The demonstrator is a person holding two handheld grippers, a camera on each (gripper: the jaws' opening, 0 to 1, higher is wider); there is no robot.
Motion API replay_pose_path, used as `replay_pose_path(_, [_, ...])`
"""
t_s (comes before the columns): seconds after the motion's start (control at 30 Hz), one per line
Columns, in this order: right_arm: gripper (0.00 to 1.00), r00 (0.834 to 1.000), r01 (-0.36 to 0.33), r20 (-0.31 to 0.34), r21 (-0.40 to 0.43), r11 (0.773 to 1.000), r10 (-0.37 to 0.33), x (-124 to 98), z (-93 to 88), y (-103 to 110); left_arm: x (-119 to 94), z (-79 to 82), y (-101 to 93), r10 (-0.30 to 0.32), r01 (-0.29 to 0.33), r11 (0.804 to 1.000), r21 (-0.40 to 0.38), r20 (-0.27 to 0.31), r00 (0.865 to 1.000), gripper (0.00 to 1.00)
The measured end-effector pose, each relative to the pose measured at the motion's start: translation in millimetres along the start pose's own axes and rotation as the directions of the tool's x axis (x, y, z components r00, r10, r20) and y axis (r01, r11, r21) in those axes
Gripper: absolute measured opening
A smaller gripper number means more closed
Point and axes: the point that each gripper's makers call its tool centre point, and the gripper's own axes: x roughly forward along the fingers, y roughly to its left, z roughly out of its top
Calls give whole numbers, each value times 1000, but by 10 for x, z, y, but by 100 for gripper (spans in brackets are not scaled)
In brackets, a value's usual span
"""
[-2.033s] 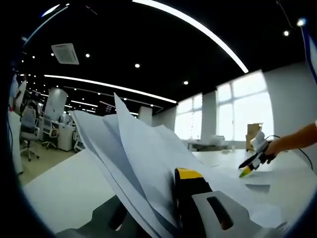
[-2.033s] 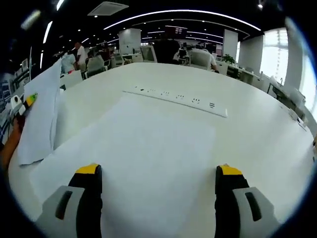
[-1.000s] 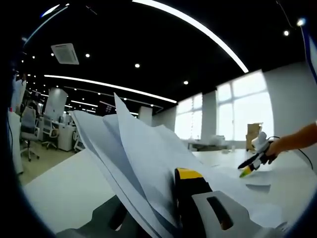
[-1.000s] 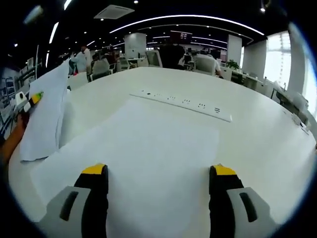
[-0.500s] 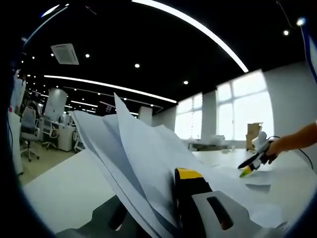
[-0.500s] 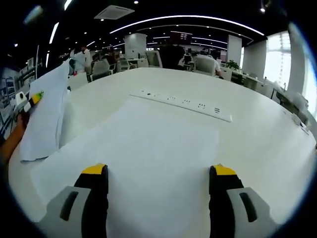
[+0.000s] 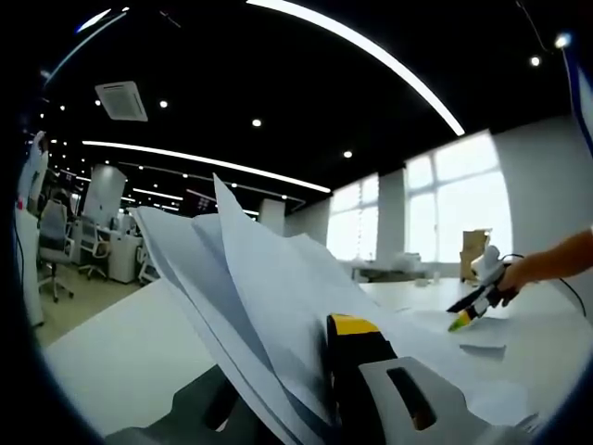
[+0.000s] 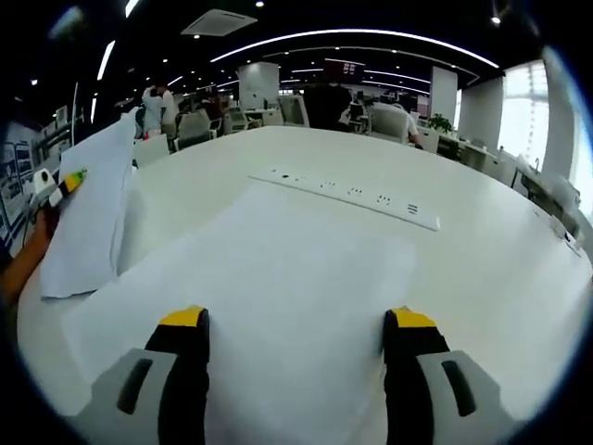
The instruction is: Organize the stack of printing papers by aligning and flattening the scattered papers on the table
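Left claw [image 7: 320, 371]: we have it clamped on a fanned bunch of papers [image 7: 250, 297], lifted off the bench [image 7: 120, 352] and tilted up. One yellow-tipped jaw shows in front of the sheets; the other is behind them. The sheets splay apart at the top edges, not aligned.

Right claw [image 8: 295, 320]: jaws apart, holding nothing, both yellow tips low over a flat sheet [image 8: 269, 278] lying on the white bench [image 8: 491, 269]. Whether the tips touch the sheet we can't tell.

In the right gripper view, the lifted papers [image 8: 88, 213] show at far left, with the left claw [image 8: 57, 190] at their edge and a hand behind it. Lower corner of that bunch sits near the flat sheet's left edge.

In the left gripper view, the right claw [image 7: 468, 311] shows at right, held by a hand [image 7: 519, 273], tip down near the bench.

Beyond the flat sheet, a white power strip [image 8: 347, 197] lies across the bench, apart from the paper.

Far back: office chairs [image 8: 195, 125], people [image 8: 153, 107], windows [image 7: 454, 209], ceiling light strips [image 7: 361, 56].
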Motion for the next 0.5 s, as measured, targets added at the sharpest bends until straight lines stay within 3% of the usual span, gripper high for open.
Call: replay_pose_path(0.5, [64,1000,-21,-17,-15,1000,21,-38,-16,49,5,-7,-1,-1,1,1000,4,0,1000,12])
